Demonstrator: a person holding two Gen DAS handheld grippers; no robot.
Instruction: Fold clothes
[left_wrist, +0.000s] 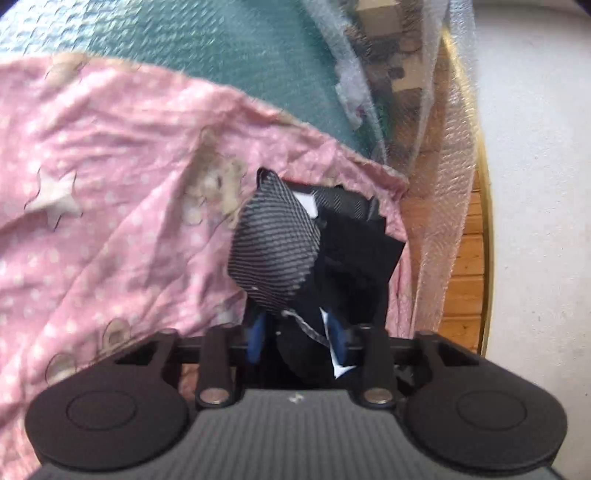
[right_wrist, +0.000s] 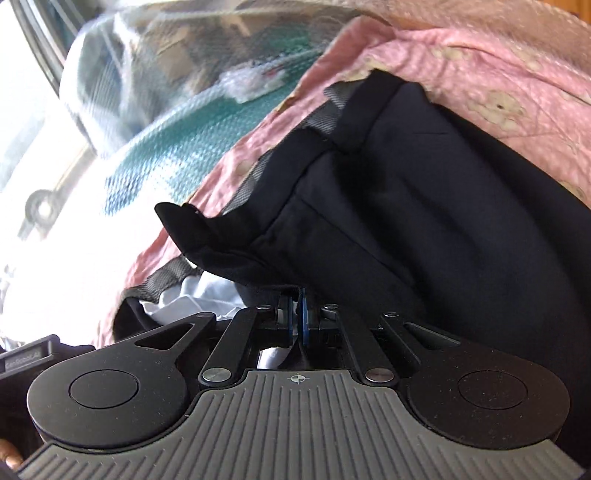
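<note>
We're holding the dark garment (right_wrist: 424, 206) up off the pink star-print sheet (left_wrist: 110, 166) with both tools. Our left hand-held gripper (left_wrist: 297, 332) is pointing forward over the sheet's right edge, its blue pads pinched on a bunched bit of the dark fabric with the striped lining (left_wrist: 273, 240) flopping out. Our right hand-held gripper (right_wrist: 295, 325) is tilting up, jaws nearly together, clamping the waistband edge.
</note>
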